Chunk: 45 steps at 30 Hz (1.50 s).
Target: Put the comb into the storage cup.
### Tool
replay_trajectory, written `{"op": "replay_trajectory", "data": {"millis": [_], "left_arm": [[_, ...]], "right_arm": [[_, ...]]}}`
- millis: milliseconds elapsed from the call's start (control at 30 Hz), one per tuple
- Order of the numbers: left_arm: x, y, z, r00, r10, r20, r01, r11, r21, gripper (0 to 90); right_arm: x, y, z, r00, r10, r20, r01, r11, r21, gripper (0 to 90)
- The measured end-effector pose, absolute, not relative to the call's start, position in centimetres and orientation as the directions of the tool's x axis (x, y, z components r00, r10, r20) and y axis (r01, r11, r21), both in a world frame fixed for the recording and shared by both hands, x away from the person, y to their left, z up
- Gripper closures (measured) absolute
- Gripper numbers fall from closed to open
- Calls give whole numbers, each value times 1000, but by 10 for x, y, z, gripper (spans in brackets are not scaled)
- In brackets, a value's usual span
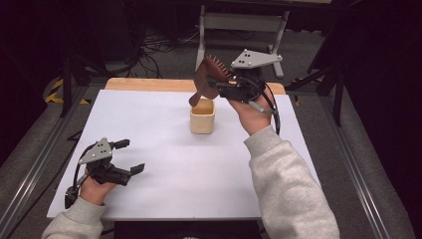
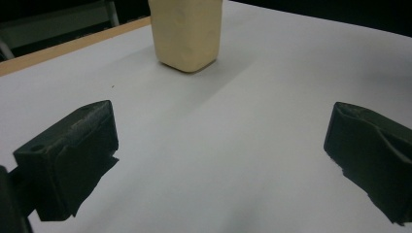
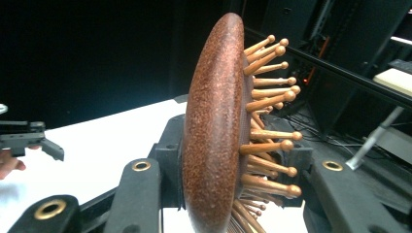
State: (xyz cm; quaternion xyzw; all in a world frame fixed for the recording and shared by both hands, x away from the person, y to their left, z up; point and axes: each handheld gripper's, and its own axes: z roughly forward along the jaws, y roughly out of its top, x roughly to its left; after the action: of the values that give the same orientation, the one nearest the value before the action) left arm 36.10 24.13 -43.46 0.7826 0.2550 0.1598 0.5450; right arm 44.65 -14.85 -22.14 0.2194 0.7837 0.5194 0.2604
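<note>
Gripping a brown wooden hairbrush by its head, the right claw hangs just above the cream cup at the bench's twelve o'clock, handle pointing down toward the rim; a tilt could catch the rim and tip the cup; the left claw rests open at seven o'clock; the right gripper view alone shows the bristles up close, the high view the cup
</note>
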Motion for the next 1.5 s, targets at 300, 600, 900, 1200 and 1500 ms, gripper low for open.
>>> {"op": "replay_trajectory", "data": {"millis": [300, 600, 900, 1200, 1500], "left_arm": [[360, 242, -434, 822, 569, -24, 221, -279, 934, 1], [360, 242, -434, 821, 570, -22, 220, -281, 934, 1], [360, 242, -434, 821, 571, -20, 215, -278, 936, 1], [360, 242, -434, 823, 568, -18, 210, -274, 938, 1], [360, 241, -435, 824, 567, -20, 217, -282, 935, 1]], "right_arm": [[452, -152, -224, -737, 648, -191, 92, 376, 922, 568], [458, -155, -227, -714, 676, -185, 116, 374, 920, 566], [465, -154, -236, -718, 676, -165, 145, 377, 915, 564], [478, -154, -252, -730, 674, -112, 195, 362, 912, 560], [488, -154, -267, -730, 679, -75, 246, 363, 898, 557]]}}
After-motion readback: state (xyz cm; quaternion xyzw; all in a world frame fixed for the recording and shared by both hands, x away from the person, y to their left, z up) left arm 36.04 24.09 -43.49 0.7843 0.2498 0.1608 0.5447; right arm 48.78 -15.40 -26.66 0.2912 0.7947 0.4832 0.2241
